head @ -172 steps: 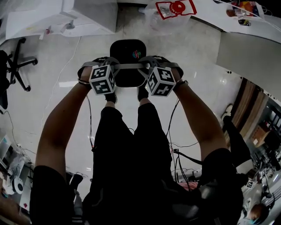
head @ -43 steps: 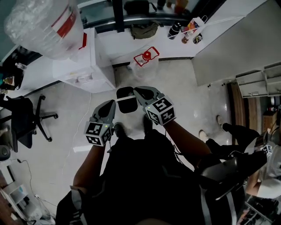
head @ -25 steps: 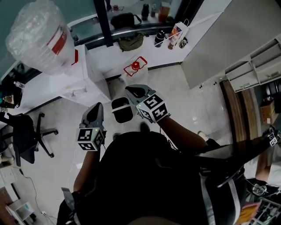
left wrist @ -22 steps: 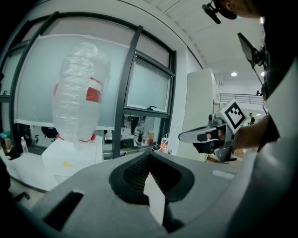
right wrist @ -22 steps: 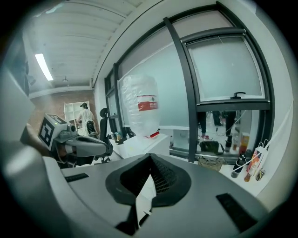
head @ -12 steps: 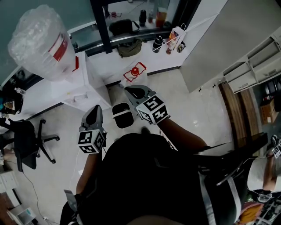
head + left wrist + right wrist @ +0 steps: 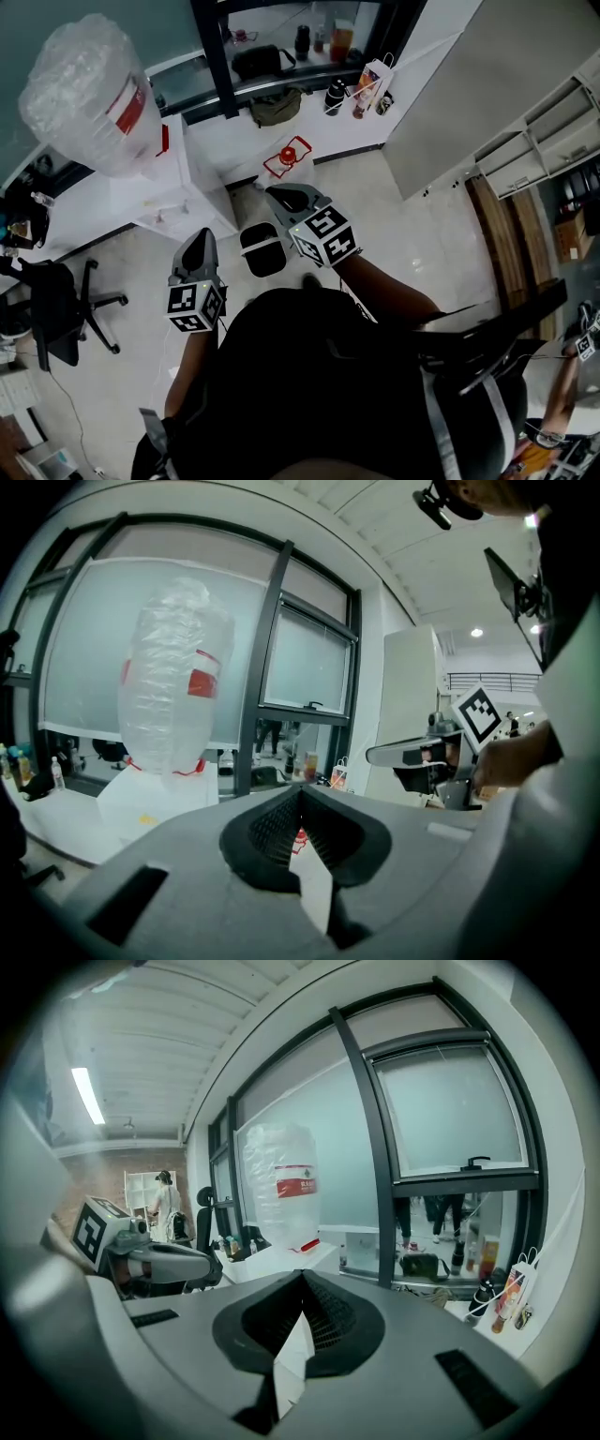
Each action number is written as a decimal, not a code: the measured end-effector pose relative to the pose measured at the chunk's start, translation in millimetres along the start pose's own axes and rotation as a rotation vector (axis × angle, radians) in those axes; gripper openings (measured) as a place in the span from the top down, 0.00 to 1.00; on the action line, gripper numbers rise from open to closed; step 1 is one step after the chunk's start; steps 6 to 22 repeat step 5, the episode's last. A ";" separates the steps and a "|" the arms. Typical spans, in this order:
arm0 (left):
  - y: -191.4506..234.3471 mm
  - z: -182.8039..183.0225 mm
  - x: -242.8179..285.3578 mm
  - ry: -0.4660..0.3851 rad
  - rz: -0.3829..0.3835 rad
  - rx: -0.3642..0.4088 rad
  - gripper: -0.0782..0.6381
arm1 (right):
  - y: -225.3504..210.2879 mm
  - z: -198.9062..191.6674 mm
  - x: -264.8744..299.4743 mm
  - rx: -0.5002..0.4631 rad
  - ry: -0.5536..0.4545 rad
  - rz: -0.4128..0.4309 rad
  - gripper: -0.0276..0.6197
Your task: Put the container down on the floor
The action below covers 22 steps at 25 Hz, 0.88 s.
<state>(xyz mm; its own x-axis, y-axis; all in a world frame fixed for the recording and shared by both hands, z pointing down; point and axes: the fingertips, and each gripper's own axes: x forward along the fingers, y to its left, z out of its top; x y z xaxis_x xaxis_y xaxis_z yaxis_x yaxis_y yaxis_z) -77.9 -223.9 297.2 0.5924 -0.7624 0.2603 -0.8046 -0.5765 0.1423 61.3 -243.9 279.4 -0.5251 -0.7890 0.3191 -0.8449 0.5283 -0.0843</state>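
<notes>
Container on floor; bottle label unreadable

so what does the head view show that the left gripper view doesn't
Only the head view: the black container sitting on the floor with nothing touching it, and the office chair.

Only the left gripper view: the left gripper seen close up, jaws shut with nothing between them, and the ceiling lights.

Both: the big clear water bottle on the white dispenser, and the right gripper.
</notes>
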 end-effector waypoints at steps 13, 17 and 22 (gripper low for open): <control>7.9 1.6 -6.3 0.004 0.007 0.003 0.88 | 11.2 1.0 -5.3 0.021 -0.015 0.007 0.95; 7.9 1.6 -6.3 0.004 0.007 0.003 0.88 | 11.2 1.0 -5.3 0.021 -0.015 0.007 0.95; 7.9 1.6 -6.3 0.004 0.007 0.003 0.88 | 11.2 1.0 -5.3 0.021 -0.015 0.007 0.95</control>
